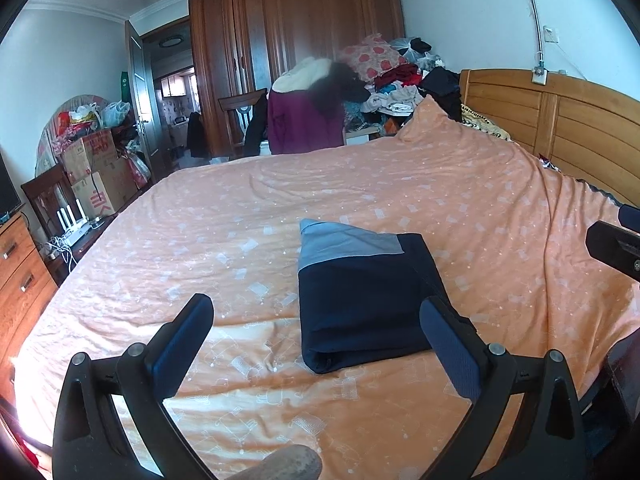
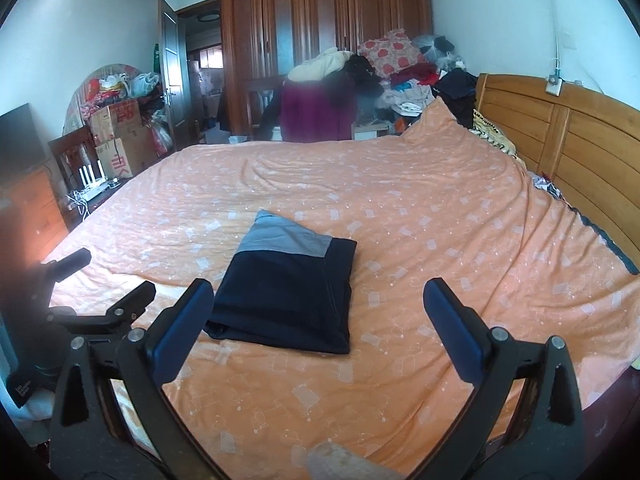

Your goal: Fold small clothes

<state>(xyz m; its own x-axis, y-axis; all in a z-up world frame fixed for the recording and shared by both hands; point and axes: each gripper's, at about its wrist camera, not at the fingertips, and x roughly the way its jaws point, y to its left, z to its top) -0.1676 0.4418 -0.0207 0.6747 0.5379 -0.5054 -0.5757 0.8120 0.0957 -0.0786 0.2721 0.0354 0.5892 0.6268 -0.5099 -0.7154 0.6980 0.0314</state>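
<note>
We see the garment [image 1: 360, 292] folded into a compact navy rectangle with a grey-blue panel at its far end, lying flat on the bed [image 1: 200, 240] at the centre of both frames. Our left gripper [image 1: 316, 320] hangs above the sheet with its jaws spread wide and empty; its right finger overlaps the garment's lower right corner in the left view, contact unclear. Our right gripper [image 2: 318, 300] has its jaws equally wide and empty, the garment just beside its left finger. A person [image 1: 306, 120] in purple bends at the upper centre before the wardrobe [image 1: 296, 32].
</note>
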